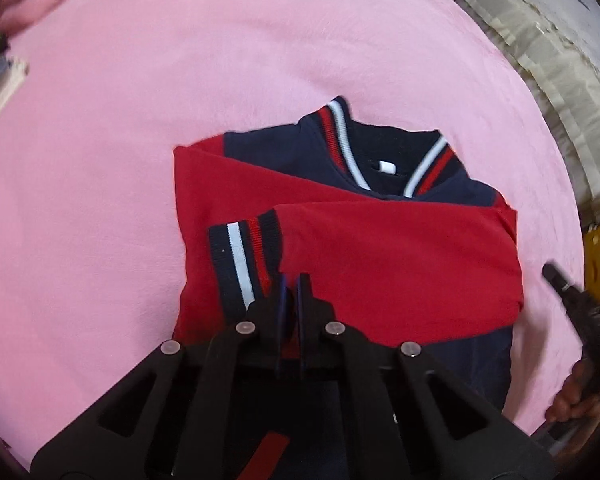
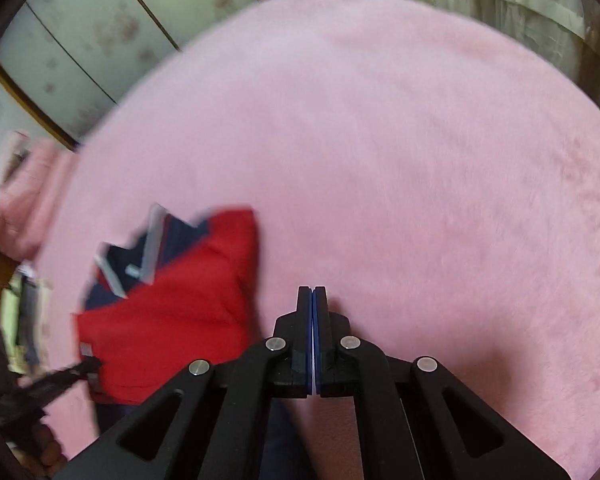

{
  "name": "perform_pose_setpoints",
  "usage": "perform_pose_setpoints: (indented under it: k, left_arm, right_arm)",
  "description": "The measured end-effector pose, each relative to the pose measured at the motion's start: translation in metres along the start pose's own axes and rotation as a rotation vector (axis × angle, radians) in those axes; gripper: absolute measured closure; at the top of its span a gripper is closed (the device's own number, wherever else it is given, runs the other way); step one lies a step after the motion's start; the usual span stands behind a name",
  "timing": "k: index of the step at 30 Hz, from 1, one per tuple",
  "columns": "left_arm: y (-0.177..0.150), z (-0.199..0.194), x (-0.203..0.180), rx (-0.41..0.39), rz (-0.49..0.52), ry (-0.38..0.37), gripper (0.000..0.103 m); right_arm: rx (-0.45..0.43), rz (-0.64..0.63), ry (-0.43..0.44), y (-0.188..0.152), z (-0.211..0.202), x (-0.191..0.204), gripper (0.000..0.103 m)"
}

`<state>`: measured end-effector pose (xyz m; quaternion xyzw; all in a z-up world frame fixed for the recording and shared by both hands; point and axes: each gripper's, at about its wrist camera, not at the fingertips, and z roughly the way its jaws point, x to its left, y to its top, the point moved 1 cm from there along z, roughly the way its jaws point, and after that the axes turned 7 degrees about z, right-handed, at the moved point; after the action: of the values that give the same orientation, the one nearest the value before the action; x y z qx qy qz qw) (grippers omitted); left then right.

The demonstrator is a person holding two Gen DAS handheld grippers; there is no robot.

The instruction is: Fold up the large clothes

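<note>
Left fingers (image 1: 278,304) closed over the jacket's (image 1: 380,264) red sleeve.

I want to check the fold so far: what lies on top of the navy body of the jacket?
Both red sleeves lie folded across the navy jacket body, one striped cuff uppermost. Only its collar end and bottom edge show; the chest between is covered.

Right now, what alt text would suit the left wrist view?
A red and navy jacket, sleeves folded across its front, lies on a pink blanket. The shut left gripper sits at a striped cuff.
</note>
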<state>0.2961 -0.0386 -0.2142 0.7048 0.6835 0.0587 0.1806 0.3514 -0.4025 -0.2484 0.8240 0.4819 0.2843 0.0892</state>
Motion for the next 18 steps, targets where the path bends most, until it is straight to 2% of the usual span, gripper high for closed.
perform_pose_setpoints:
  k: [1,2,3,5,6,8,10,12,15,16,18]
  left_arm:
    - [-0.005,-0.004,-0.006,-0.002,-0.001,-0.018,0.102]
    - [-0.007,-0.005,-0.009,0.004,-0.011,-0.041,0.102]
    - [-0.010,-0.003,-0.011,0.018,-0.028,-0.069,0.102]
    - [-0.011,0.002,-0.022,0.043,-0.059,-0.104,0.102]
    - [-0.013,0.006,-0.024,0.056,-0.064,-0.099,0.102]
    - [-0.015,0.008,-0.022,0.084,-0.060,-0.056,0.101]
    - [-0.015,0.012,-0.019,0.103,-0.077,-0.037,0.102]
    - [-0.015,0.012,-0.012,0.110,-0.078,-0.033,0.102]
    - [-0.015,0.010,-0.002,0.111,-0.046,0.049,0.102]
    - [-0.015,0.012,0.001,0.113,-0.043,0.058,0.102]
    - [-0.018,0.014,0.008,0.119,-0.068,0.053,0.102]
  right_arm:
    - [0.008,-0.017,0.089,-0.004,-0.004,0.015,0.103]
    - [0.027,-0.028,0.137,-0.008,-0.004,0.026,0.103]
    - [0.083,-0.042,0.206,-0.015,0.004,0.043,0.103]
    - [0.176,-0.068,0.252,-0.036,0.016,0.063,0.103]
    - [0.212,-0.104,0.249,-0.048,0.027,0.078,0.103]
    - [0.213,-0.191,0.122,-0.068,0.046,0.099,0.103]
    - [0.222,-0.195,0.007,-0.075,0.063,0.102,0.103]
    - [0.227,-0.088,0.046,-0.071,0.063,0.084,0.103]
    - [0.182,0.025,0.081,-0.059,0.051,0.056,0.103]
    - [0.126,-0.005,-0.032,-0.055,0.044,0.052,0.103]
    - [0.078,-0.076,-0.169,-0.049,0.033,0.035,0.103]
